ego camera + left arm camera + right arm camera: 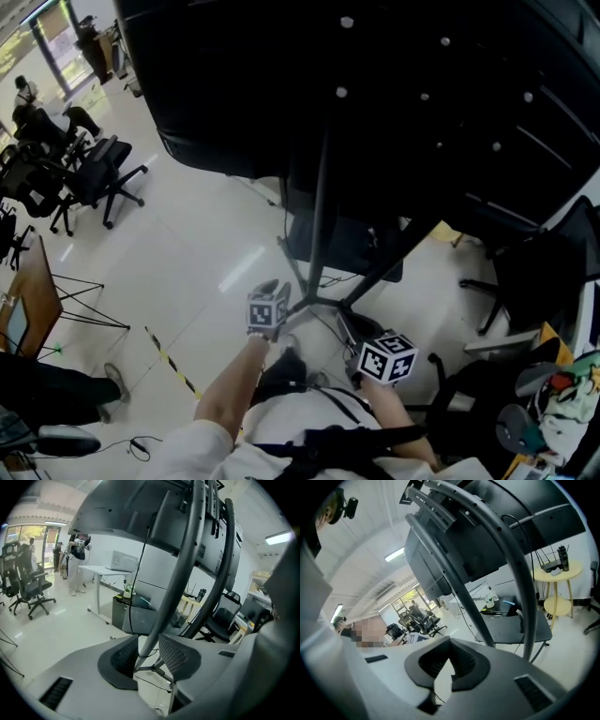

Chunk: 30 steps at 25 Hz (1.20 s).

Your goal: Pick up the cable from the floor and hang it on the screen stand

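The screen stand [321,187] carries a big black screen [375,84], and its poles run down to a base on the pale floor. A thin black cable [152,682] lies on the floor by that base, also seen as dark loops [349,324] in the head view. My left gripper [147,657] is open with nothing between its pads; the stand pole [178,573] shows beyond the gap, its foot close ahead. My right gripper [450,645] is shut and empty, aimed at the curved stand poles [506,564]. Both marker cubes hang low by the base, left [267,309] and right [387,358].
A black low shelf [342,246] sits behind the stand. Office chairs [94,178] stand at the left and another chair [525,272] at the right. Yellow-black tape [173,366] crosses the floor. A white desk [101,573] and people [75,564] are far off; a round side table [555,573] is right.
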Each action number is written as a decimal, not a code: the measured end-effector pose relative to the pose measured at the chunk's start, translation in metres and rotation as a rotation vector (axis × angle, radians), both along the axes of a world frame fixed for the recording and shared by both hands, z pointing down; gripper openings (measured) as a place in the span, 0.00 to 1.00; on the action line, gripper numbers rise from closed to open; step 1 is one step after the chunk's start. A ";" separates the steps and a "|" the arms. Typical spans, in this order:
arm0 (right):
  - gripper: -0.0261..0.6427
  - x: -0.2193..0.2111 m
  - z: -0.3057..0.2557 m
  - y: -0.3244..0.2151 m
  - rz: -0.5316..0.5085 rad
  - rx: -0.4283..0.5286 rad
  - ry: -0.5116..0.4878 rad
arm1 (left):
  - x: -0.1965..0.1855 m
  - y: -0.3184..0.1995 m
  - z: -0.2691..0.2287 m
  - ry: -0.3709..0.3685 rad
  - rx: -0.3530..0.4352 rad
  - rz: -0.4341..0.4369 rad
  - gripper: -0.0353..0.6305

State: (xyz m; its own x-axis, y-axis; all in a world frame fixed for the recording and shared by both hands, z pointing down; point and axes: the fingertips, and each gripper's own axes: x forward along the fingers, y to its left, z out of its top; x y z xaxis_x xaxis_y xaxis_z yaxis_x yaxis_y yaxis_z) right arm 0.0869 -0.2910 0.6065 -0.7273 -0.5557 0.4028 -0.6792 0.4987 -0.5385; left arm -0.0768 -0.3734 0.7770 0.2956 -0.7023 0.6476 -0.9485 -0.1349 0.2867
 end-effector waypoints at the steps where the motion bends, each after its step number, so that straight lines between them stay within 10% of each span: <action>1: 0.05 -0.002 -0.001 -0.009 0.008 0.006 0.009 | -0.002 -0.013 0.006 -0.004 -0.002 0.007 0.26; 23: 0.05 -0.011 0.015 -0.110 0.273 -0.027 0.064 | -0.018 -0.165 0.079 -0.058 -0.135 0.239 0.26; 25: 0.05 -0.017 0.015 -0.111 0.261 -0.027 0.074 | -0.019 -0.165 0.082 -0.064 -0.134 0.262 0.09; 30: 0.05 -0.020 0.019 -0.104 0.247 -0.036 0.086 | -0.015 -0.154 0.074 -0.036 -0.117 0.279 0.08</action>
State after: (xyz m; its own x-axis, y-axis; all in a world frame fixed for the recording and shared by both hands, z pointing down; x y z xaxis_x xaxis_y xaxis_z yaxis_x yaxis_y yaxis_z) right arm 0.0670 -0.3953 0.6256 -0.5334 -0.6967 0.4797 -0.8220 0.2933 -0.4881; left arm -0.0918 -0.5273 0.8506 0.4426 -0.5168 0.7328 -0.8890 -0.3600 0.2830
